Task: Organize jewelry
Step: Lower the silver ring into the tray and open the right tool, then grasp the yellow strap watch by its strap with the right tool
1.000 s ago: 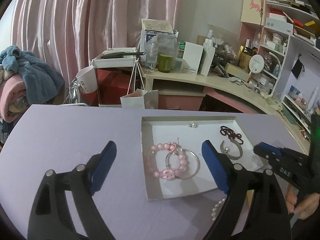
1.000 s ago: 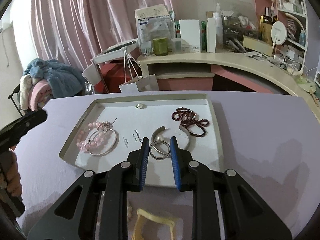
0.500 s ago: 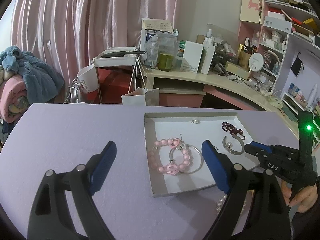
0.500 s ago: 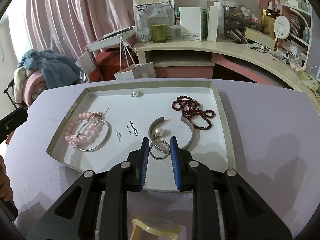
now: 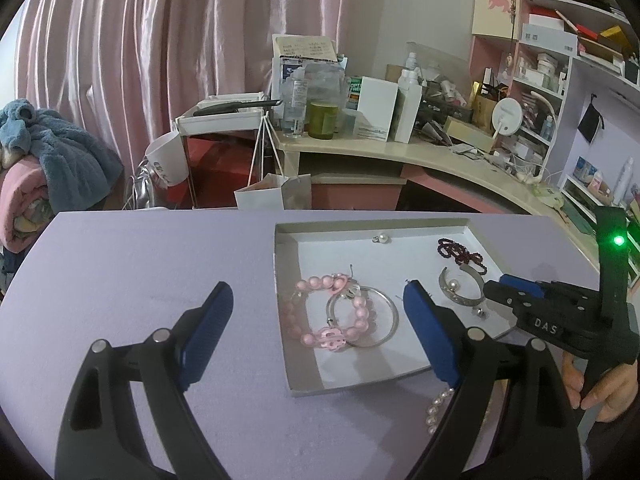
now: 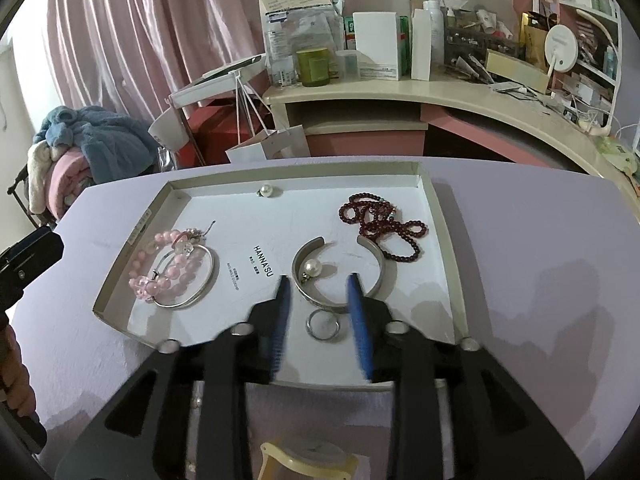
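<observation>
The left gripper point(image 5: 316, 312) hangs wide open above the tray point(image 5: 286, 280), its 2 fingers flanking the pink bead bracelet point(image 5: 320, 316) and silver hoop point(image 5: 368, 316).

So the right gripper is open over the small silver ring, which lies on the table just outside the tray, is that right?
Not quite. The right wrist view shows the ring lying inside the tray, on its white floor. The right gripper is indeed open over it.

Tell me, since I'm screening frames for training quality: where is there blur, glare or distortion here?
Right wrist view: the right tongs are motion-blurred, while the shallow white cardboard tray and small silver ring stay sharp. Left wrist view: crisp, though a green indicator light blooms. Both views: fisheye bending and dark vignetted corners.
</observation>
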Demonstrator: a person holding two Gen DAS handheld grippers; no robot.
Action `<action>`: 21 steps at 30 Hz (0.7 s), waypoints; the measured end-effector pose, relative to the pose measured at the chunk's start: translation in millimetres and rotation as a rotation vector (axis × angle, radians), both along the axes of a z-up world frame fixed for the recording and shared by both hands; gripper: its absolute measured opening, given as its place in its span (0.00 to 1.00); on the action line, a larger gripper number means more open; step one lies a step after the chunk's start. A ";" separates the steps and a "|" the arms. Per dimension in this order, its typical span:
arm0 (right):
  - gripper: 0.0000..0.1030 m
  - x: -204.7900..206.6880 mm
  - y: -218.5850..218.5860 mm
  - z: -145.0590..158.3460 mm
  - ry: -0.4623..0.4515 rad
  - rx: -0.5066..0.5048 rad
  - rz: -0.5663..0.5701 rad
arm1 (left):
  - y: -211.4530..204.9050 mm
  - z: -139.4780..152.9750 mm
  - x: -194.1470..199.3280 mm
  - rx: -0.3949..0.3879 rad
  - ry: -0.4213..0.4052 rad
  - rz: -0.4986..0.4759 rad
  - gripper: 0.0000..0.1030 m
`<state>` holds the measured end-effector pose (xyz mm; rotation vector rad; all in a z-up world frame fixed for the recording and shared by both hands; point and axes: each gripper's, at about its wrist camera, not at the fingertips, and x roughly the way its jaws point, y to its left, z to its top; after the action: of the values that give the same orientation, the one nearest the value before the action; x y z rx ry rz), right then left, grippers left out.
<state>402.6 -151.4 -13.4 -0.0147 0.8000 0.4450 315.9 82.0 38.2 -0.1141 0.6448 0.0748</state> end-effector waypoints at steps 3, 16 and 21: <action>0.37 -2.7 -4.0 1.2 -0.001 0.010 -0.001 | 0.3 0.0 -0.2 0.001 0.000 0.001 0.85; 0.40 -24.1 -13.7 6.9 -0.026 0.012 0.019 | -2.0 -2.4 1.4 -0.001 0.004 0.004 0.85; 0.43 -37.0 -20.7 10.0 -0.036 0.021 0.022 | -2.6 -1.8 -3.0 -0.006 0.002 0.011 0.85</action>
<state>365.5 -172.2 -3.5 -0.0121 0.7608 0.4726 312.9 79.4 36.3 -0.1233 0.6460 0.0836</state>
